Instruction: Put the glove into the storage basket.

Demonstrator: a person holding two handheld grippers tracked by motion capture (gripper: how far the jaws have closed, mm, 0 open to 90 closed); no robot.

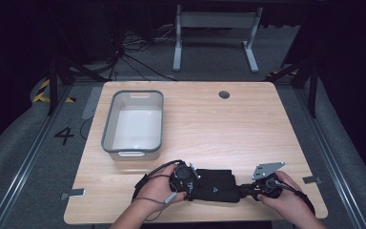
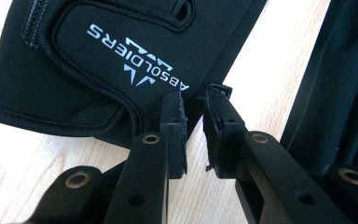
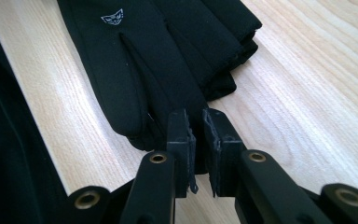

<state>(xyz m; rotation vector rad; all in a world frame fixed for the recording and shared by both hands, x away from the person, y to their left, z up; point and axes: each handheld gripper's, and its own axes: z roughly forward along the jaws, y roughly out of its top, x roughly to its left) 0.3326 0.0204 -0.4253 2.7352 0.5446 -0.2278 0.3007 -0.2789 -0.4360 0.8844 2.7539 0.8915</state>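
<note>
Near the desk's (image 1: 248, 114) front edge, the left gripper (image 2: 195, 100) pinches the black glove's (image 1: 214, 185) cuff; the right gripper (image 3: 196, 119) pinches its fingertips.

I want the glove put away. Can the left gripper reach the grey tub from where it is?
Probably yes. The left gripper sits at the cuff end of the black glove, and the grey tub stands just beyond it with bare table between.

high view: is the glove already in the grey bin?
No. The black glove lies flat on the wooden table near the front edge, between the two tongs, while the grey bin sits apart, farther back on the left.
</note>
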